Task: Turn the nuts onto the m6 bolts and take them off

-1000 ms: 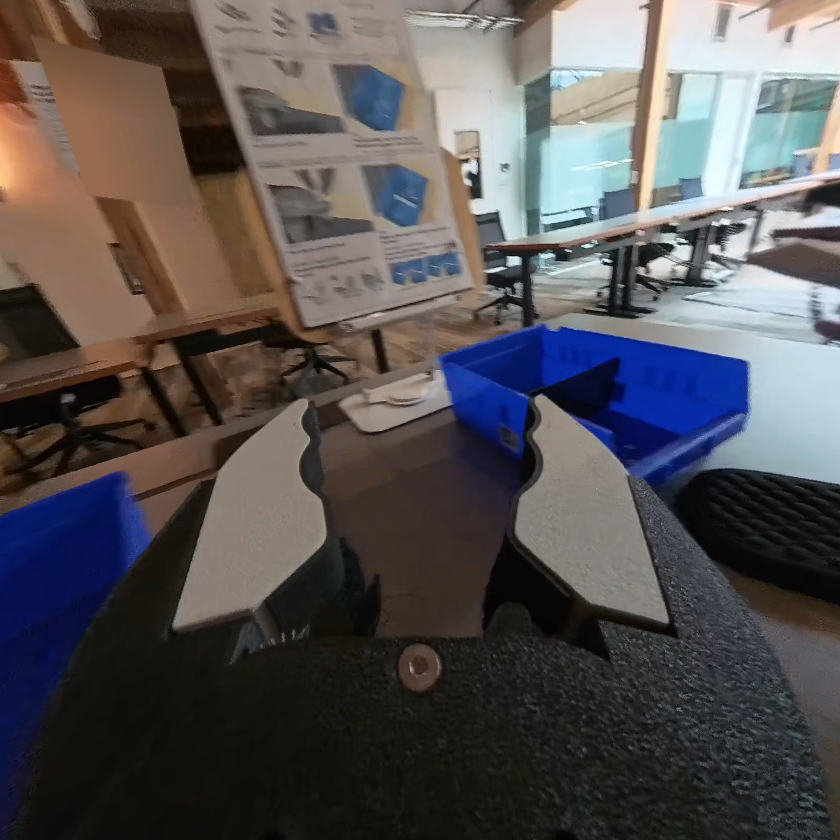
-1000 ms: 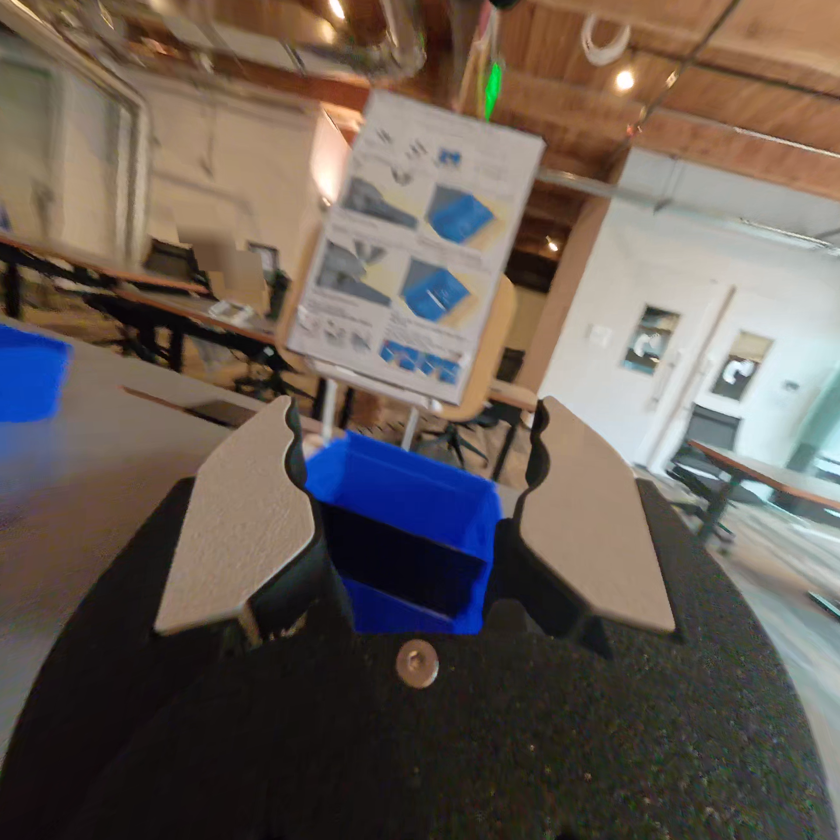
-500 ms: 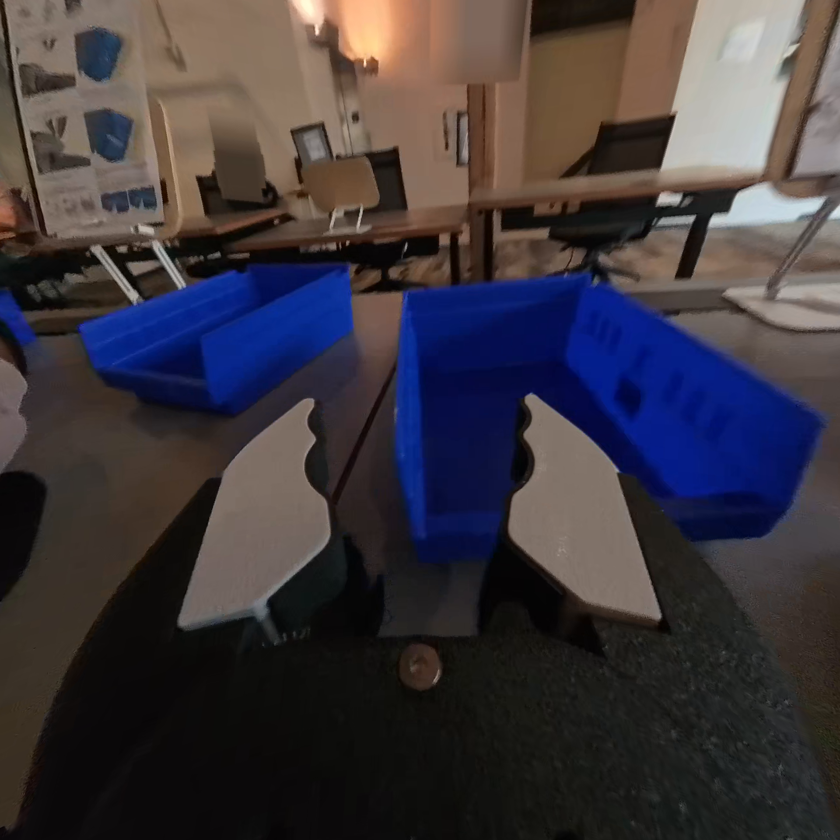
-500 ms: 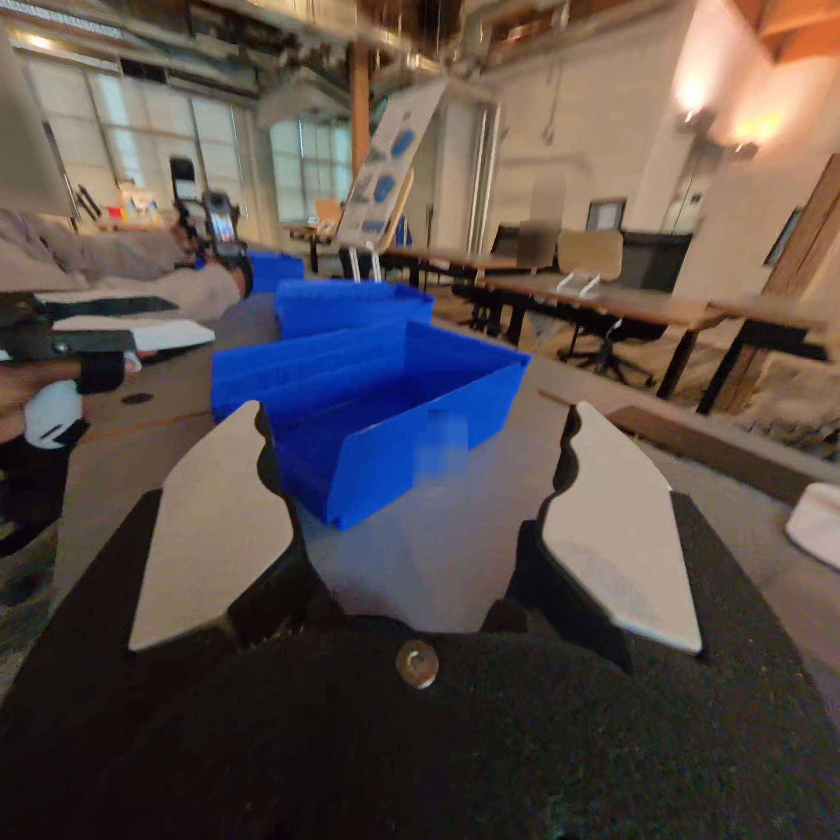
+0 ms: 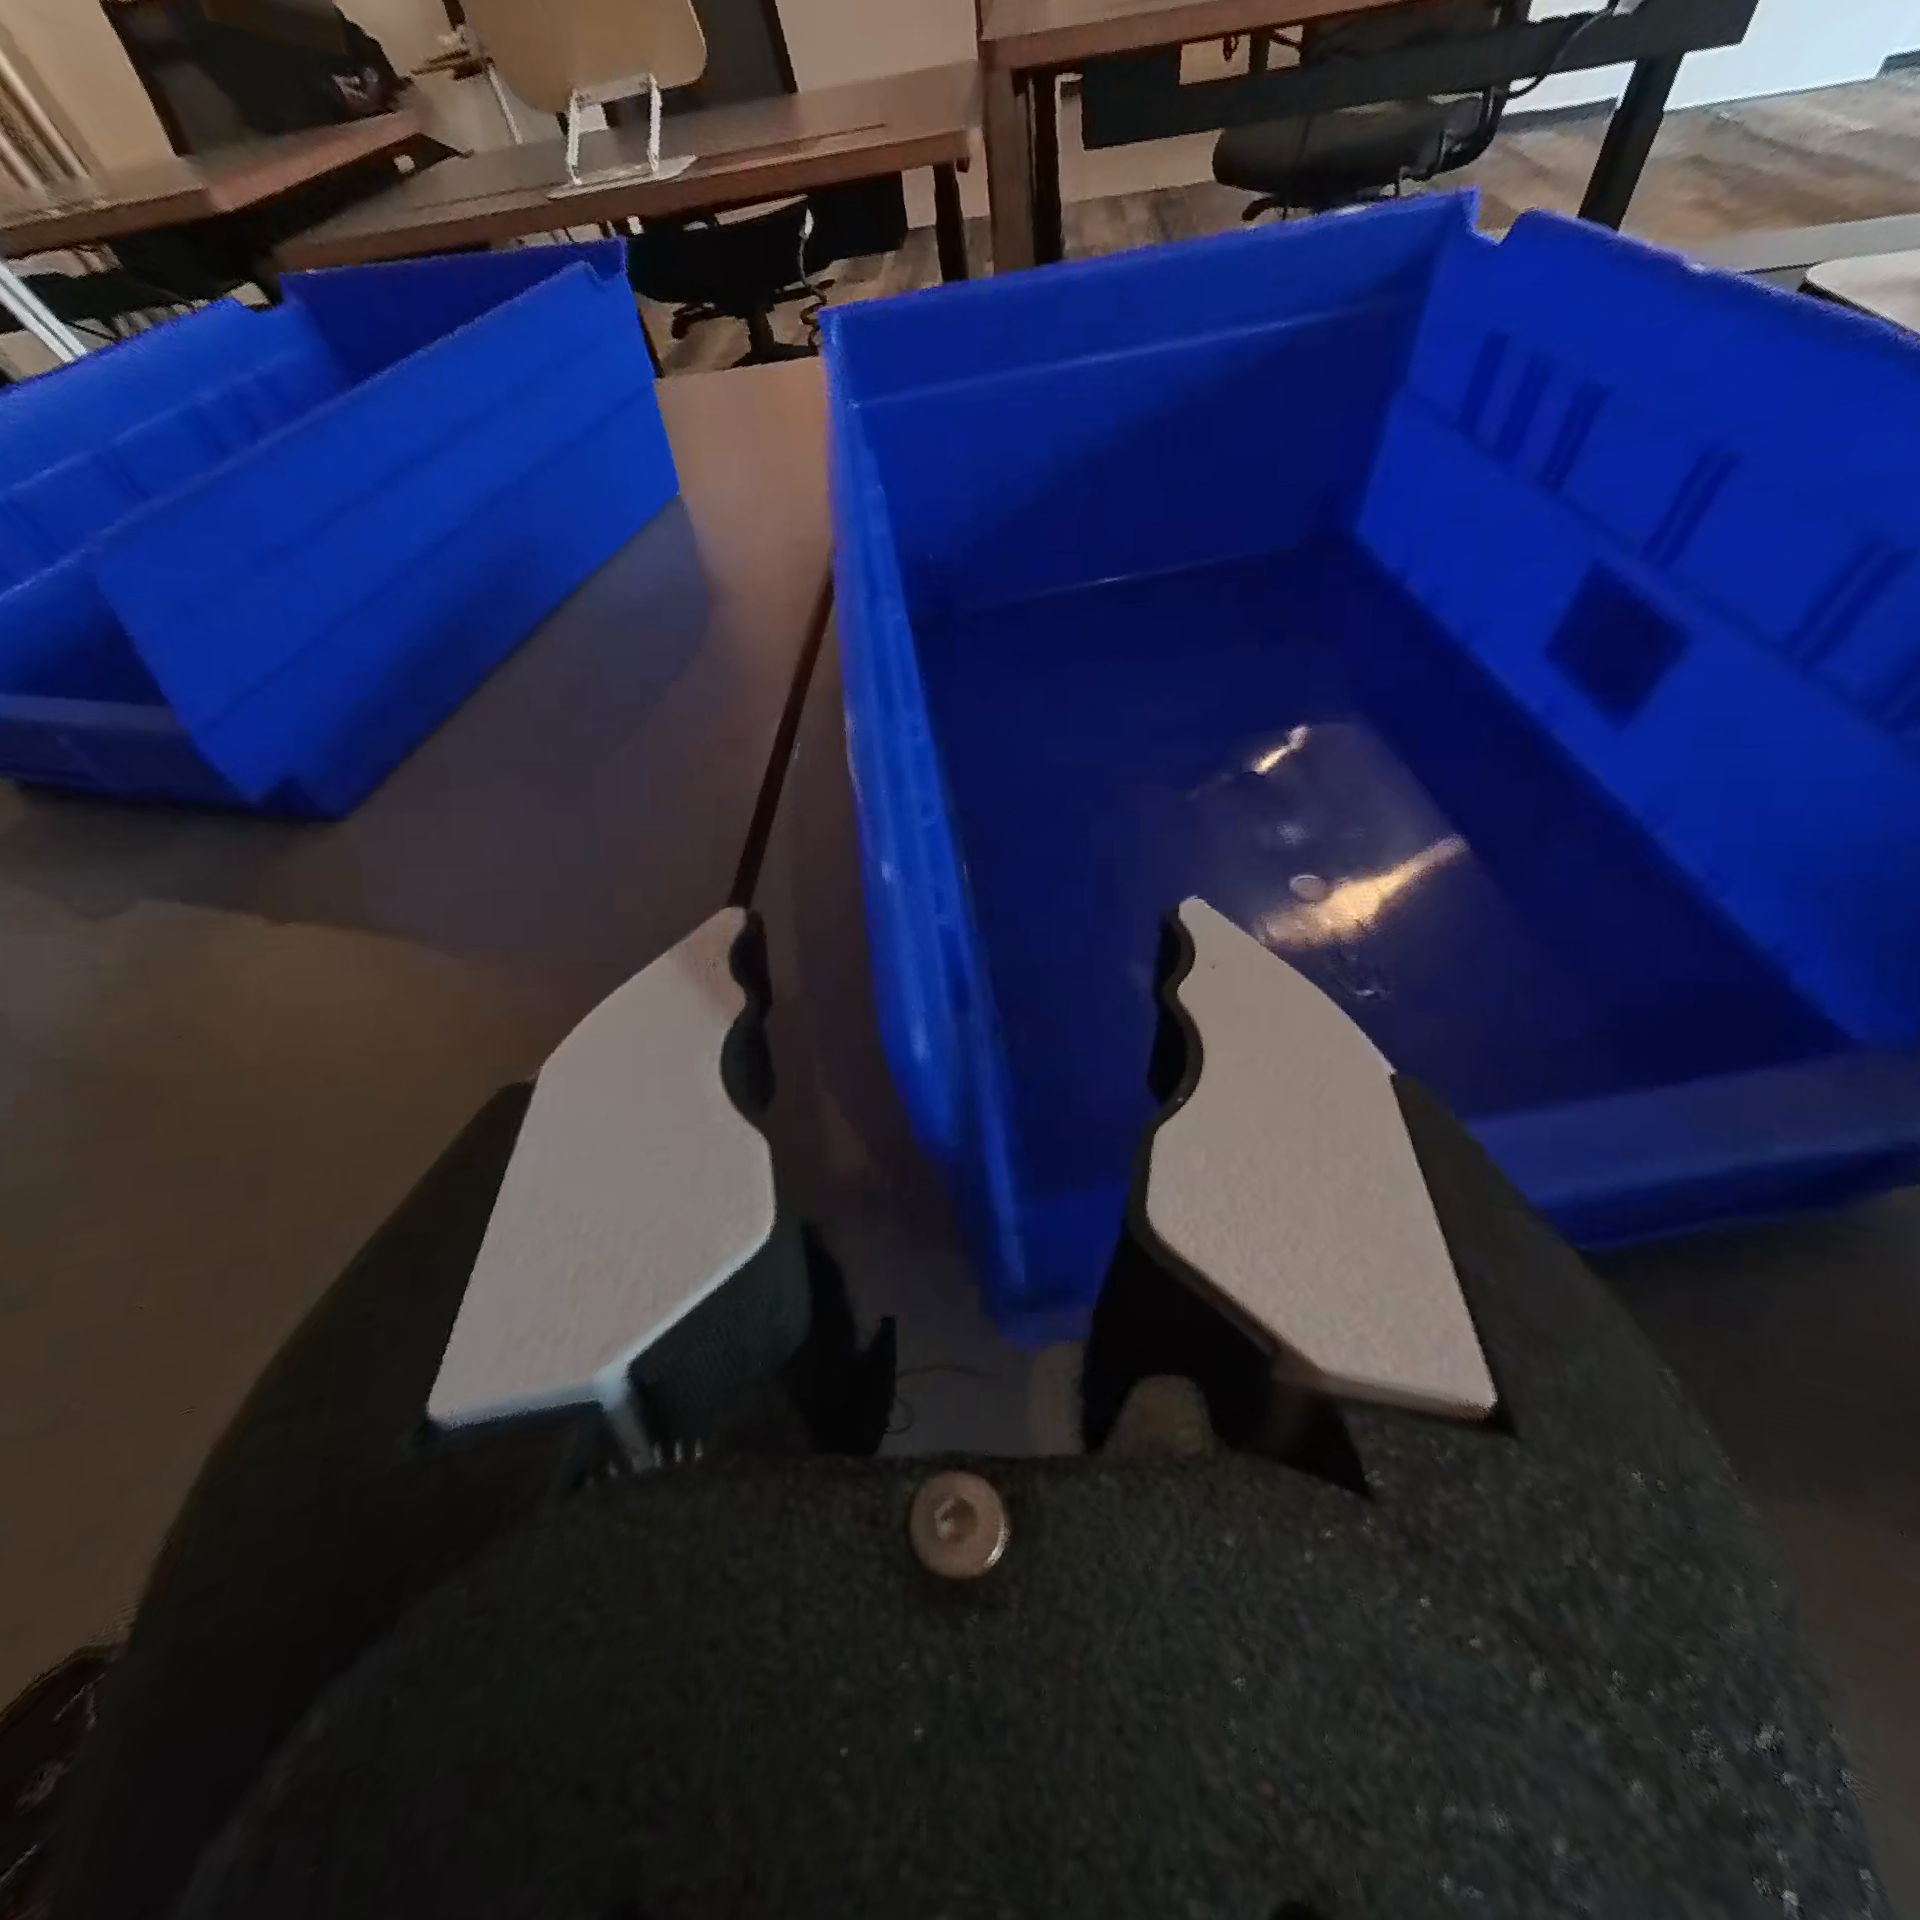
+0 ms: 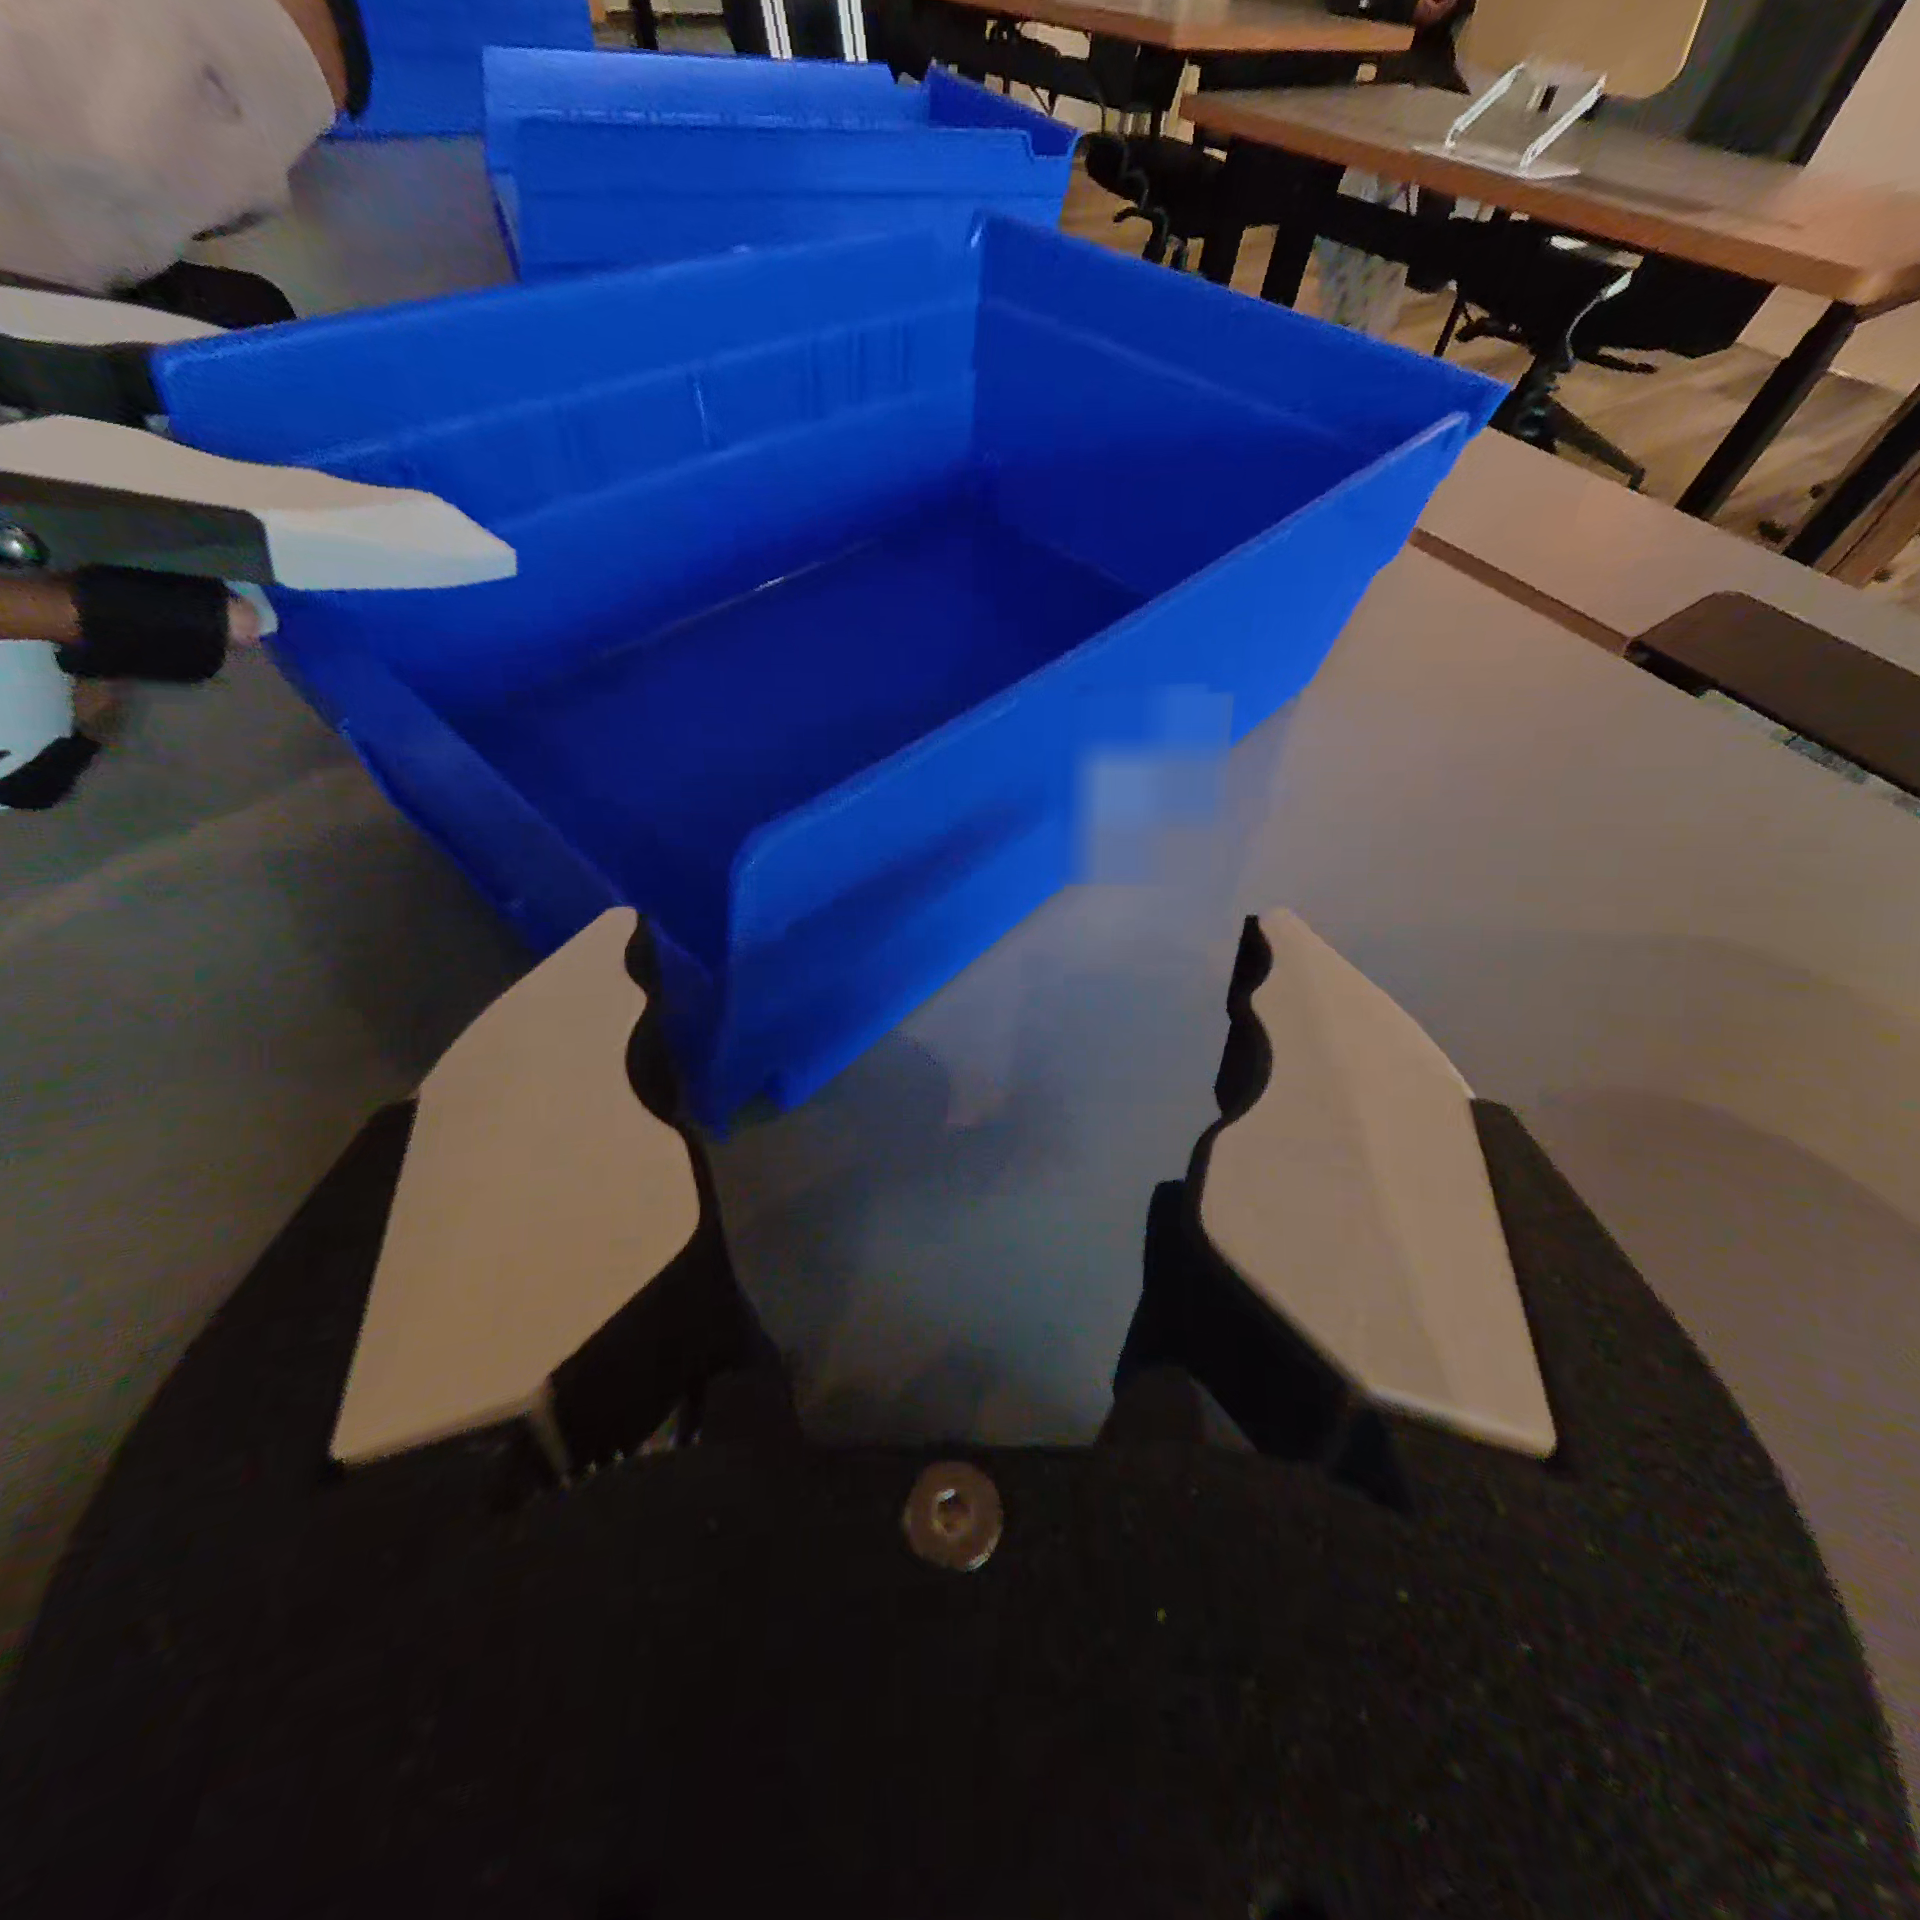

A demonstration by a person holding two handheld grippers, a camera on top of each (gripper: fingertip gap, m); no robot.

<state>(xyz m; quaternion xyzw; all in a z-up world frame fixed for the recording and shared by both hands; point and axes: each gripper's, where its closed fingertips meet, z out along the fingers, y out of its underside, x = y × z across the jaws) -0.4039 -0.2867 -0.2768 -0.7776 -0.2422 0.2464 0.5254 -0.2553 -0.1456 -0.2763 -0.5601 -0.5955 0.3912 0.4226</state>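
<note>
Left wrist view: both my grippers (image 5: 961, 925) (image 6: 940, 930) gape, nothing held — nuts, bolts unseen; blue bin (image 5: 914, 790) stiff, light, grip its rim.

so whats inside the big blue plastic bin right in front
Its dark blue floor shows glare and one small round pale spot, too small to identify. No nuts or bolts visible in the large blue plastic bin. The near corner is hidden behind the left gripper's fingers.
</note>
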